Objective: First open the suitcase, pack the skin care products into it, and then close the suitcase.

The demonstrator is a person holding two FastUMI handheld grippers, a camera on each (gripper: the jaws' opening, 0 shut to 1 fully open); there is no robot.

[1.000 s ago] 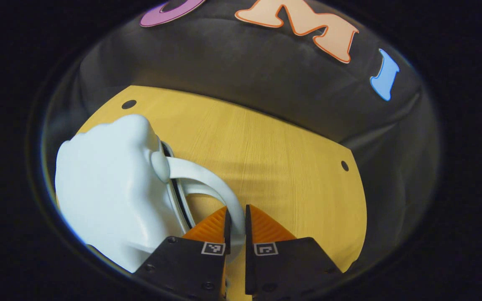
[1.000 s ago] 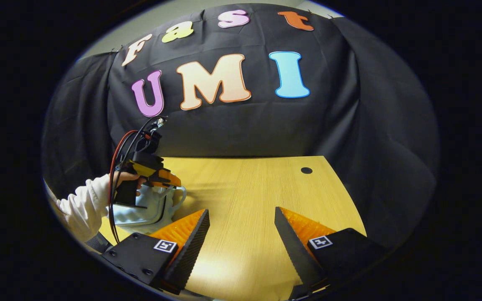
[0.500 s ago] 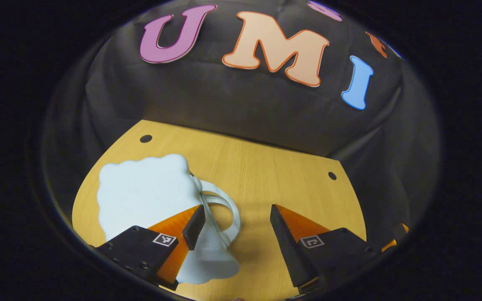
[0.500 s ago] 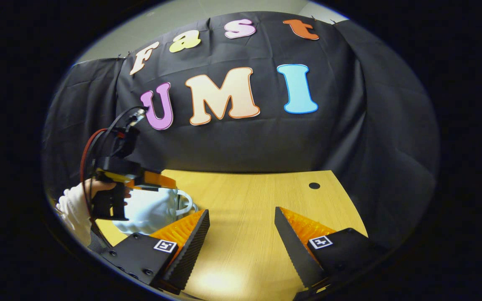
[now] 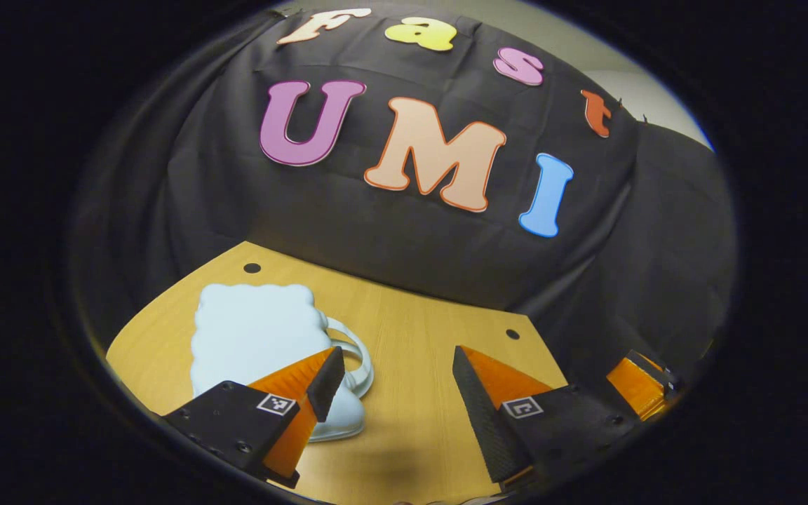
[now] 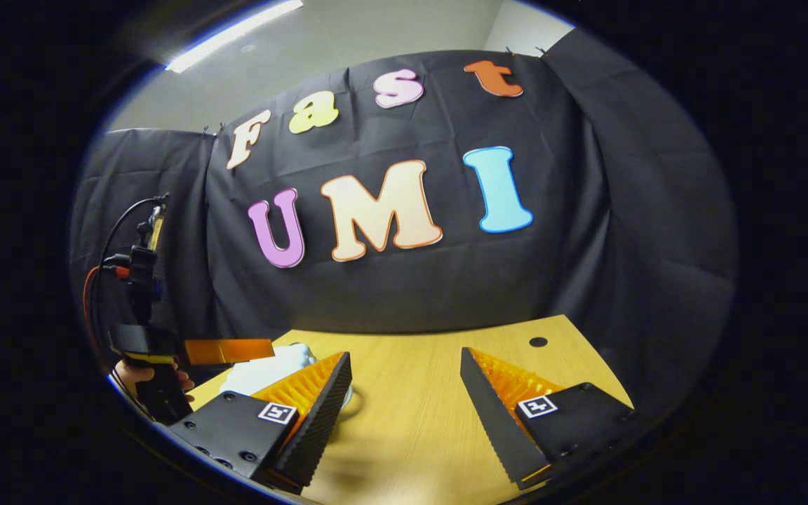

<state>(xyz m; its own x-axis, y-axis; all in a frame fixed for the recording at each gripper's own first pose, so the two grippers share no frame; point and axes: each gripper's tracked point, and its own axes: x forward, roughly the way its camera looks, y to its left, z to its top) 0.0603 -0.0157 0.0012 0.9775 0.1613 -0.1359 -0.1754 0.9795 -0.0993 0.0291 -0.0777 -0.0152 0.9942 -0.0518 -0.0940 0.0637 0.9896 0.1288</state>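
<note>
The suitcase [image 5: 257,344] — a small pale-blue case with a scalloped edge — lies flat and closed on the wooden table [image 5: 418,351], toward the table's left side in the left gripper view. Its looped white handle [image 5: 358,358] sticks out on the side facing the middle of the table. No skin care products can be seen on the bare tabletop.

The left gripper [image 5: 393,379] hovers above the table just near the case, its two orange-and-black fingers spread wide with nothing between them; one finger overlaps the case's near corner and handle in the picture, but whether it touches them I cannot tell.

In the right gripper view the right gripper [image 6: 404,393] is likewise spread open and empty over the middle of the table, with the case [image 6: 264,368] peeking out behind its left finger. Farther left in that view, the left gripper [image 6: 225,349] shows from the side, held in a person's hand [image 6: 148,372], red and black cables [image 6: 99,280] looping up from its body.

Behind the table hangs the black cloth wall [image 6: 586,210].
</note>
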